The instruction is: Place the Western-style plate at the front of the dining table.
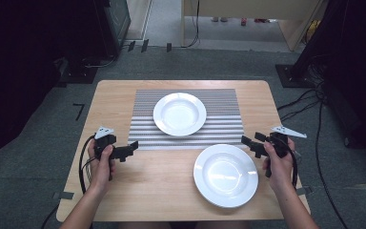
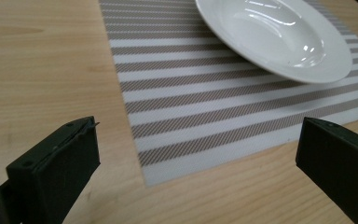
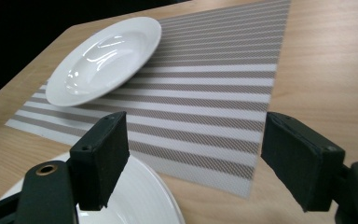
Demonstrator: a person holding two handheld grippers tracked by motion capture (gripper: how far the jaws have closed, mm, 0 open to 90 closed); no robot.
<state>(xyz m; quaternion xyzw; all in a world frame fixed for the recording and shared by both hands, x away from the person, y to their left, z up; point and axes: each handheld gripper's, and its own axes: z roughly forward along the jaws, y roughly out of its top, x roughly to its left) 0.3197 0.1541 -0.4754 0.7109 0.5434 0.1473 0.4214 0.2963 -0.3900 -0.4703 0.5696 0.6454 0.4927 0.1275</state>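
Both grippers are hovering with jaws apart and nothing between them: the left gripper near the table's left edge, just off the striped mat's near-left corner, the right gripper near the right edge. The near plate is lying toward the near-right corner, just beside the right gripper; the far plate is resting on the mat.

Overall light: bright and even over the wooden table, looks like overhead room lighting; the room's sides go nearly black.
Glare: streaky white highlights in the far plate, also in the right gripper view.
Shadows: soft and short, tucked under the plate rims.
Sharpness: high view a bit soft and low-res; close-up black jaws slightly fuzzy, striped placemat fairly crisp.
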